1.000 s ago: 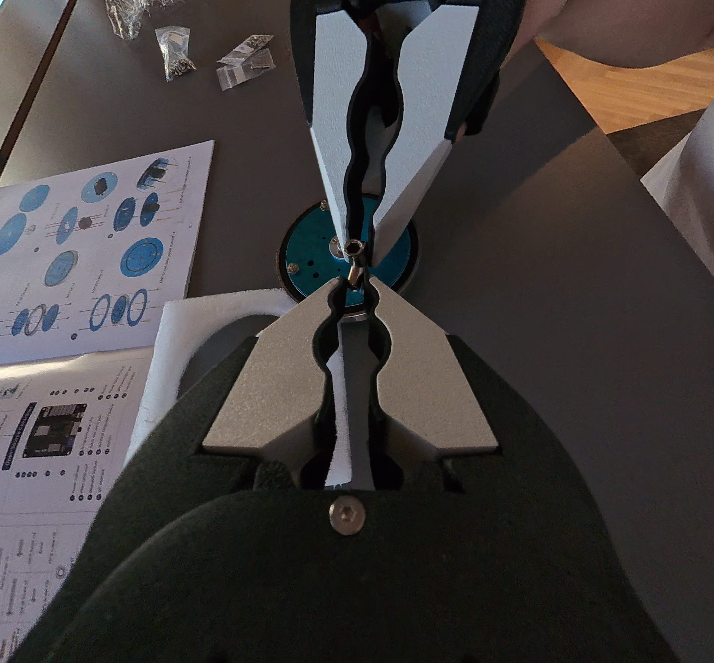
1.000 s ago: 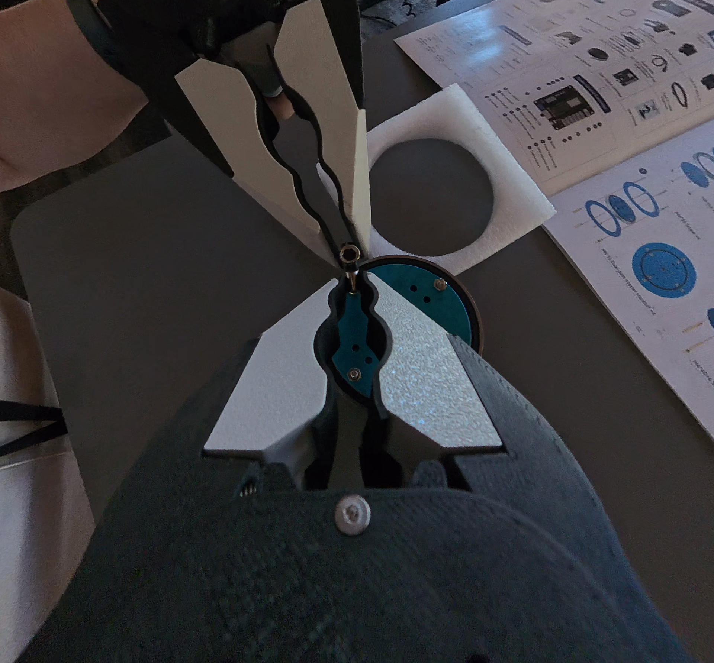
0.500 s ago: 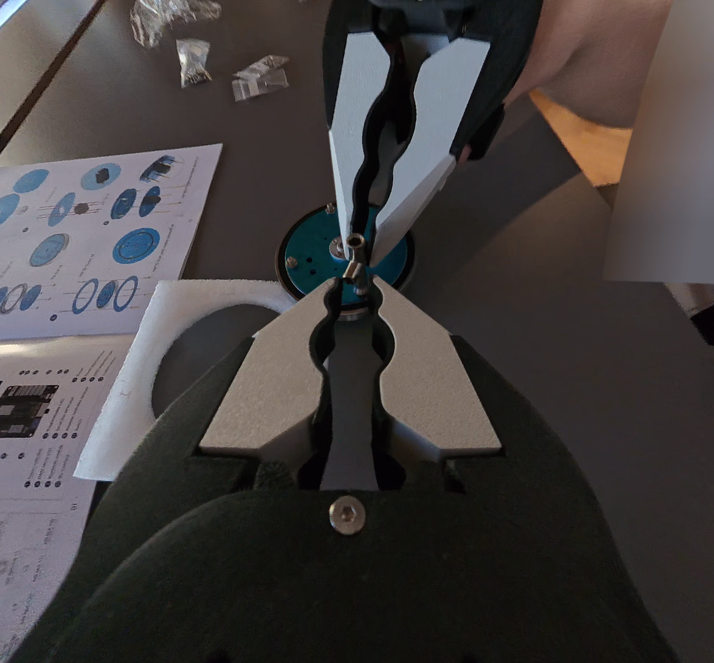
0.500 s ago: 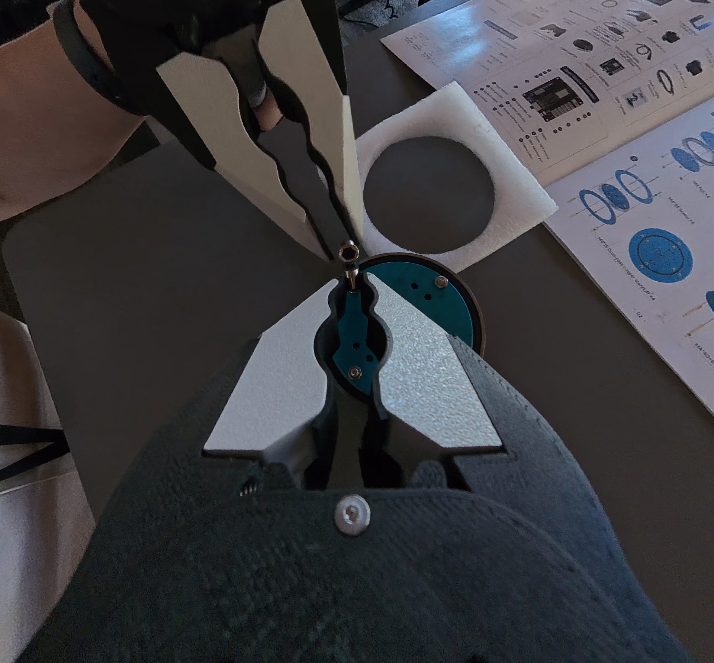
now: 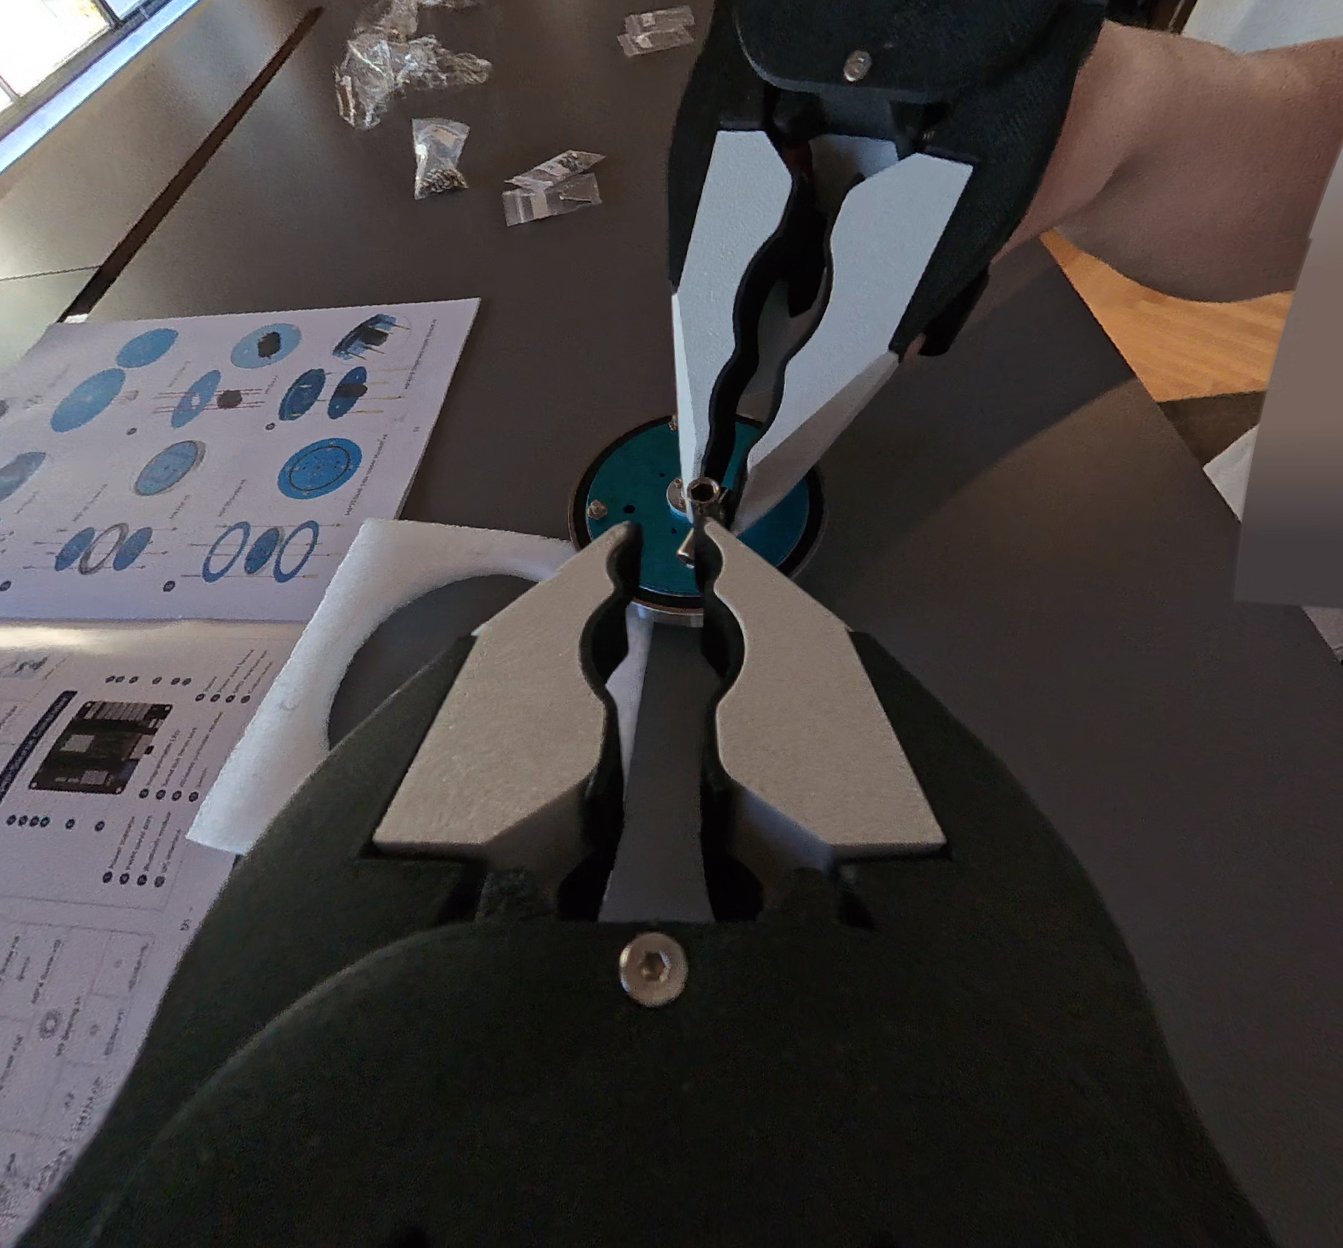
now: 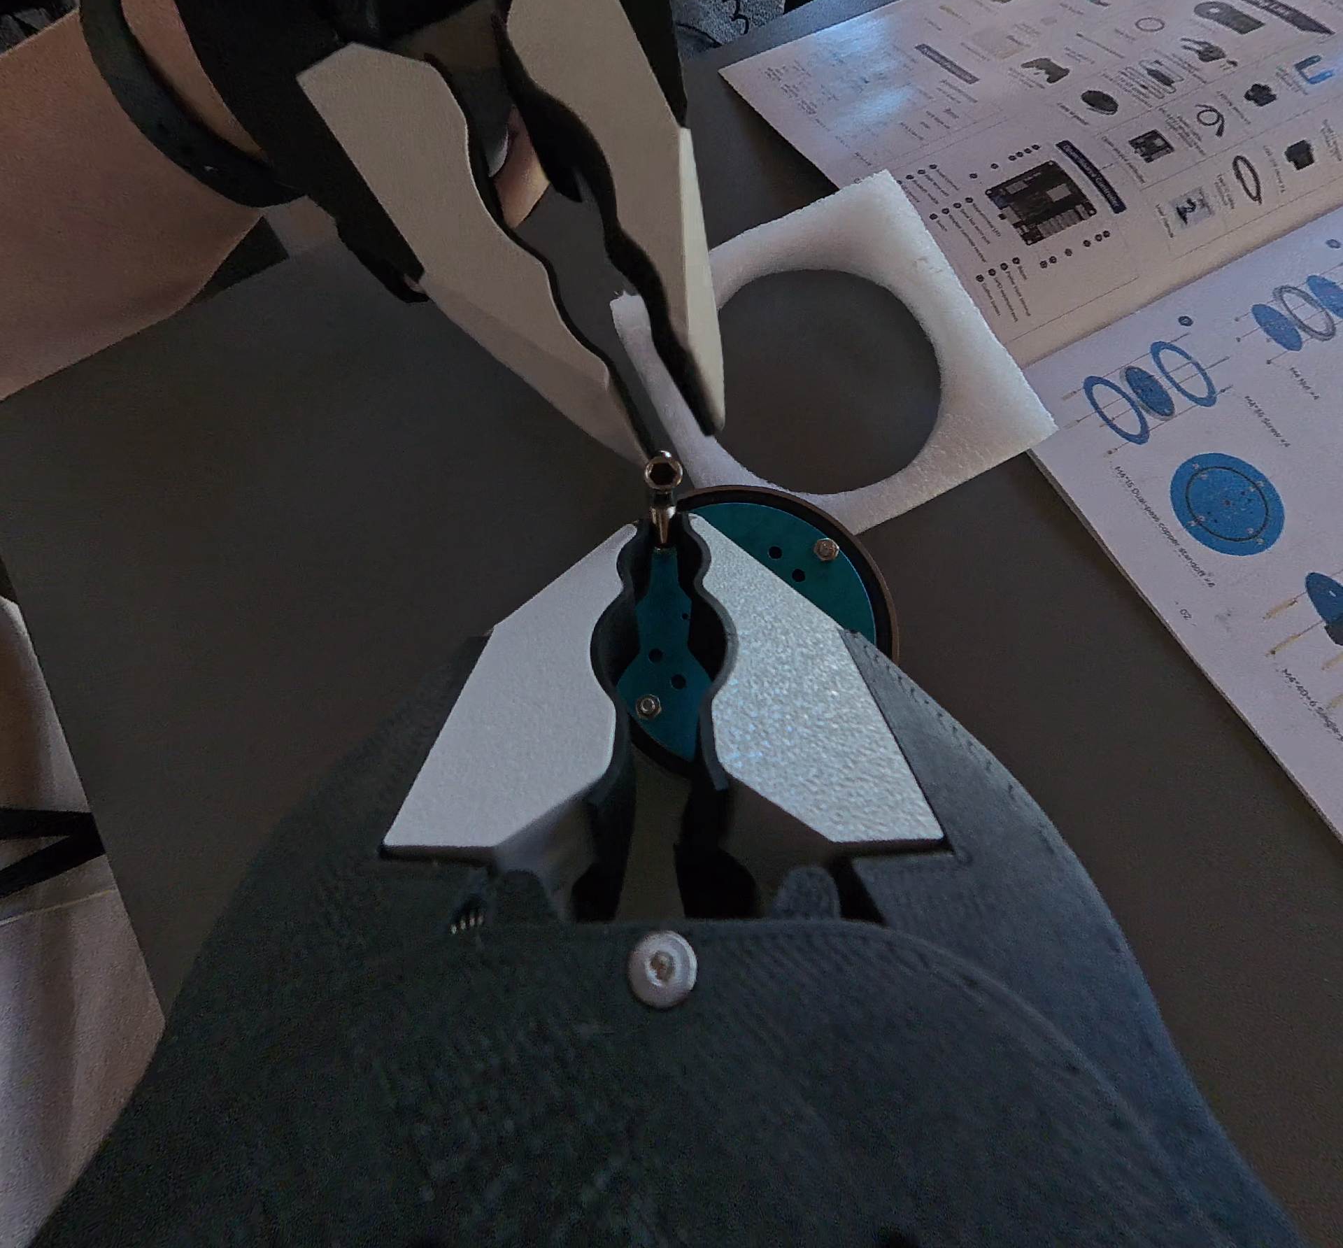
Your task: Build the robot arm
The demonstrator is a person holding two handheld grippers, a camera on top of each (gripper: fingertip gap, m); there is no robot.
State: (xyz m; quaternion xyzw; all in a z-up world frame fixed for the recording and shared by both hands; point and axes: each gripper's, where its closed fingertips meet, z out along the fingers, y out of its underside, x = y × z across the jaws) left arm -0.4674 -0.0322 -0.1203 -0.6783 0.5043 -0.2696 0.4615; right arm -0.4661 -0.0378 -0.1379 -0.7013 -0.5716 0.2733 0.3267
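Right gripper (image 6: pixel 663 536) pinches a small screw (image 6: pixel 661 502) over the teal disc (image 6: pixel 781 544); left gripper (image 5: pixel 668 538) parted slightly, empty, tips beside the screw.

We see a small silver screw (image 6: pixel 661 512) with a hex-socket head held above a round teal metal disc (image 5: pixel 639 486). The disc lies flat on a dark table (image 5: pixel 1017 632), has small holes and nuts on its face, and touches a white foam square (image 6: pixel 966 370).

Disc (image 5: pixel 639 486) on table (image 5: pixel 1017 632); foam (image 5: pixel 349 632) touching; sheets (image 5: pixel 218 450) beyond.
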